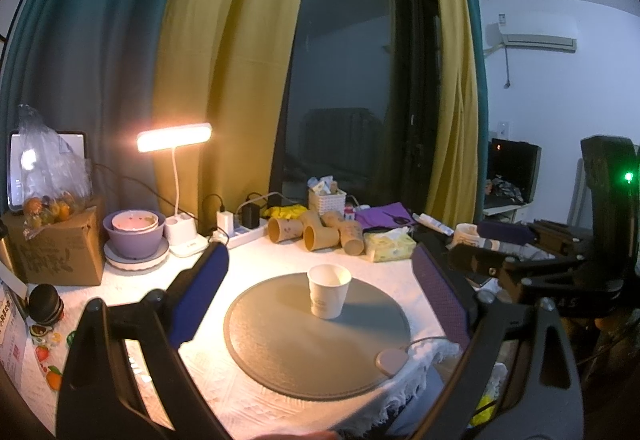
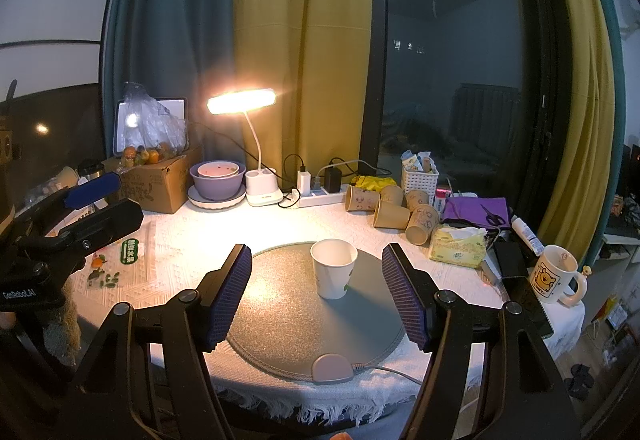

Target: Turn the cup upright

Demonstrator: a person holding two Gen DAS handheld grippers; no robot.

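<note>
Both claws spread wide, gripping nothing.
Right claw (image 2: 316,292) low behind white paper cup (image 2: 334,269), left claw (image 1: 320,300) likewise; cup upright, mouth up, apart from pads, toward back of round grey mat (image 2: 280,316) on white-clothed desk (image 2: 184,236).

Warm desk lamp (image 2: 241,101) glares; dim room, fisheye-curved edges.

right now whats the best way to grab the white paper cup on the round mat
Grip the paper cup across its side wall about mid-height, coming in level from the near side. It stands upright, mouth up, alone on the round mat, and the right gripper is open with a finger on either side of it already.
</note>
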